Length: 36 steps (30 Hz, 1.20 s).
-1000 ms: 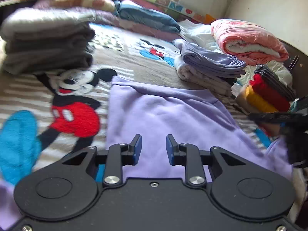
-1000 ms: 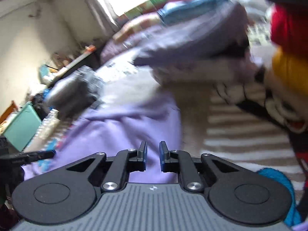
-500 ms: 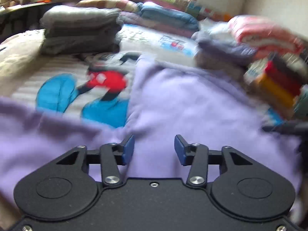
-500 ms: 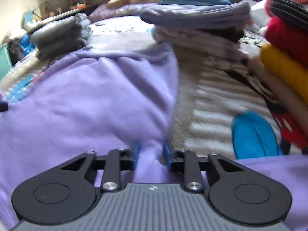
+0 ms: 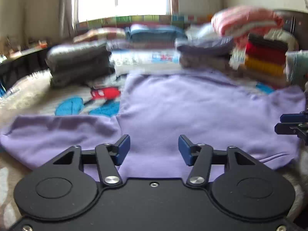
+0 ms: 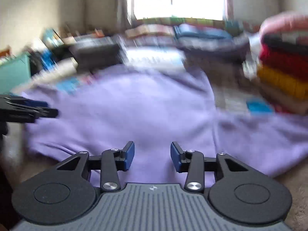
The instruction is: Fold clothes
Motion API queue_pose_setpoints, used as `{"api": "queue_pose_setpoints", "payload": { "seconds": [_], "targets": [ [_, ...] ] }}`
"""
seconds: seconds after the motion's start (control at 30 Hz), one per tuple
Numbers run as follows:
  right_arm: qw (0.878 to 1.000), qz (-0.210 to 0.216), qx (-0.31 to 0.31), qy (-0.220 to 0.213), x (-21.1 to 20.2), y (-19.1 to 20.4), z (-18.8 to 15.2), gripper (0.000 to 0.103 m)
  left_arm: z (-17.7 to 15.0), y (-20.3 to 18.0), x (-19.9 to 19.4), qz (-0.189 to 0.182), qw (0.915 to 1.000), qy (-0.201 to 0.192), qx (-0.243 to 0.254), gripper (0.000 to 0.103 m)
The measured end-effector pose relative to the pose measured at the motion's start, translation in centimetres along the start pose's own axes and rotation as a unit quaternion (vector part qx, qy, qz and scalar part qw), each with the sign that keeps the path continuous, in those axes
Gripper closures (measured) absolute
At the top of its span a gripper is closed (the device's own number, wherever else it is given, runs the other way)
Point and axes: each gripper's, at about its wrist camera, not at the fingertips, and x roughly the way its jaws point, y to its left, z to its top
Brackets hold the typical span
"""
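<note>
The lilac sweatshirt [image 5: 194, 113] lies spread flat on the bed [image 5: 28, 94], on the near part of the blanket, body toward the middle and its hem toward the far side. One sleeve [image 5: 57, 130] stretches out toward the left edge of the bed in the left wrist view; the other sleeve [image 6: 265, 134] shows on the right in the right wrist view. So that's one garment being worked on, two sleeves out.

Two grippers are in play. The left gripper [image 5: 154, 149] hovers over the near edge of the sweatshirt with its blue-padded jaws spread wide, nothing between them. The right gripper [image 6: 152, 155] is the same deal, jaws apart over the purple fabric, not pinching any of it. Each one pokes into the other camera's side.

Around the far side of the bed there are folded stacks: a grey stack [image 5: 79, 63] toward the far left, a greyish-purple stack [image 5: 206, 55] right of centre, and a stack with black, red and yellow layers [image 5: 265, 57] toward the right edge. A rolled pink blanket [image 5: 248, 21] sits behind those. It's all pretty blurry, so finer counting is not possible.
</note>
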Motion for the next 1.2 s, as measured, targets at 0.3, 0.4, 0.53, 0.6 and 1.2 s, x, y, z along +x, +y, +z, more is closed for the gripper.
{"api": "queue_pose_setpoints", "payload": {
  "seconds": [0.3, 0.4, 0.53, 0.6, 1.2],
  "targets": [
    [0.999, 0.022, -0.038, -0.029, -3.0, 3.3, -0.3, 0.055, -1.4, 2.6, -1.7, 0.048, 0.9964, -0.018, -0.067, 0.035],
    [0.999, 0.018, -0.038, 0.013, -1.9, 3.2, -1.1, 0.045, -2.2, 5.9, -0.5, 0.023, 0.9889, 0.02, -0.146, 0.037],
    [0.998, 0.009, -0.056, 0.015, -2.4, 4.0, -1.1, 0.046, -1.1, 7.6, -2.0, 0.018, 0.983, -0.04, -0.178, 0.042],
    [0.998, 0.011, -0.05, 0.019, -2.5, 4.0, -1.3, 0.046, -0.9, 8.3, -1.4, 0.026, 0.9812, -0.036, -0.188, 0.04],
    [0.998, -0.003, -0.031, -0.049, -5.7, 2.6, -2.4, 0.049, -3.3, -5.4, -3.7, 0.01, 0.996, -0.041, 0.079, 0.033]
  ]
}}
